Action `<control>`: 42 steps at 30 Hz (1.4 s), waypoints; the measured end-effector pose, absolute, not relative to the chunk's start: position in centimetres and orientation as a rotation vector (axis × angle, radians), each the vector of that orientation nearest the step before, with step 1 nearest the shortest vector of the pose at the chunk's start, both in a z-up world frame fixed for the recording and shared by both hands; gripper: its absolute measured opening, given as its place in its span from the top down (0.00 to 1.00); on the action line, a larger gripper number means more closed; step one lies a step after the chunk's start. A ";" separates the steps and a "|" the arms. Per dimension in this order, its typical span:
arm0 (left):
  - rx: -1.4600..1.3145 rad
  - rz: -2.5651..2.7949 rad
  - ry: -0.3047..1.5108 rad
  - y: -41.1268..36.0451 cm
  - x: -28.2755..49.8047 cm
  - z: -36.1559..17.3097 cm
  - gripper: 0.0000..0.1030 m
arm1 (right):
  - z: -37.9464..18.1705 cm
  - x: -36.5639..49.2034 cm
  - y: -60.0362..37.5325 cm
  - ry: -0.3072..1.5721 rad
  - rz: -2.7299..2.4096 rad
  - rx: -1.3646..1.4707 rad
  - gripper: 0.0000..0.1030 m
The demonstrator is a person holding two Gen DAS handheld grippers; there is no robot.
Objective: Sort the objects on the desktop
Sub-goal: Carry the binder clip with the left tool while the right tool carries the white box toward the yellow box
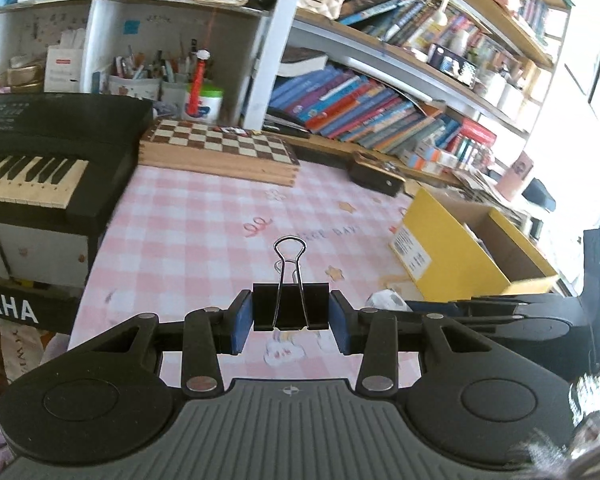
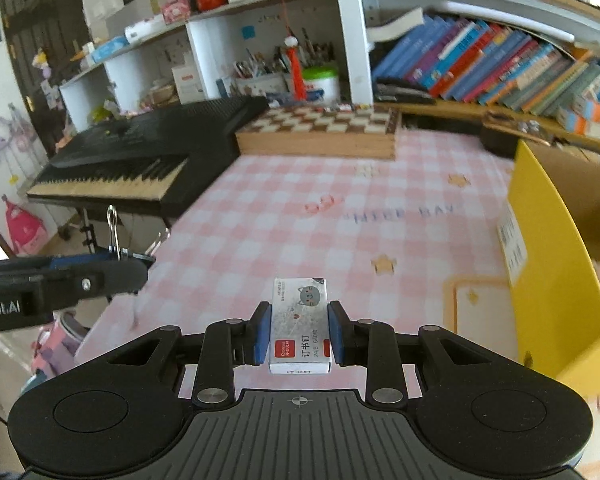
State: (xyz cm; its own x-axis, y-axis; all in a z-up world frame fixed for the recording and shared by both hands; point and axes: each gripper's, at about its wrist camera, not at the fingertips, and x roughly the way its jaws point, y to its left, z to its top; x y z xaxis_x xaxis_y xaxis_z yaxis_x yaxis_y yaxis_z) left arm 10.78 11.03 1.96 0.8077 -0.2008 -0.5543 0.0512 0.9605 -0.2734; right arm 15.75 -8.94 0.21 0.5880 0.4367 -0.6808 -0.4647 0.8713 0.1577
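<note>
Here, a table under a pink checked cloth carries a yellow cardboard box at its right edge. Above the cloth, the right gripper clamps a small staple box by its long sides; it looks light, rigid, slightly glossy. The left gripper pinches a black binder clip across its stiff steel body, wire handles upright.

Clip: matt black metal, shiny wire handles. Staple box: glossy printed card. Tablecloth: smooth pink check. Chessboard: wood. Bin: yellow cardboard.
</note>
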 end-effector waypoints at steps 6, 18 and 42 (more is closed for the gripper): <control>-0.248 -0.213 0.636 10.4 8.4 1.7 0.63 | 0.6 12.2 -9.8 0.770 0.471 -0.023 0.72; -0.192 -0.354 0.658 8.3 4.8 1.3 0.63 | 0.7 6.5 -11.5 0.770 0.361 0.022 0.72; -0.069 -0.677 0.704 -1.3 5.5 1.1 0.64 | 0.1 0.9 -20.7 0.778 0.060 0.149 0.72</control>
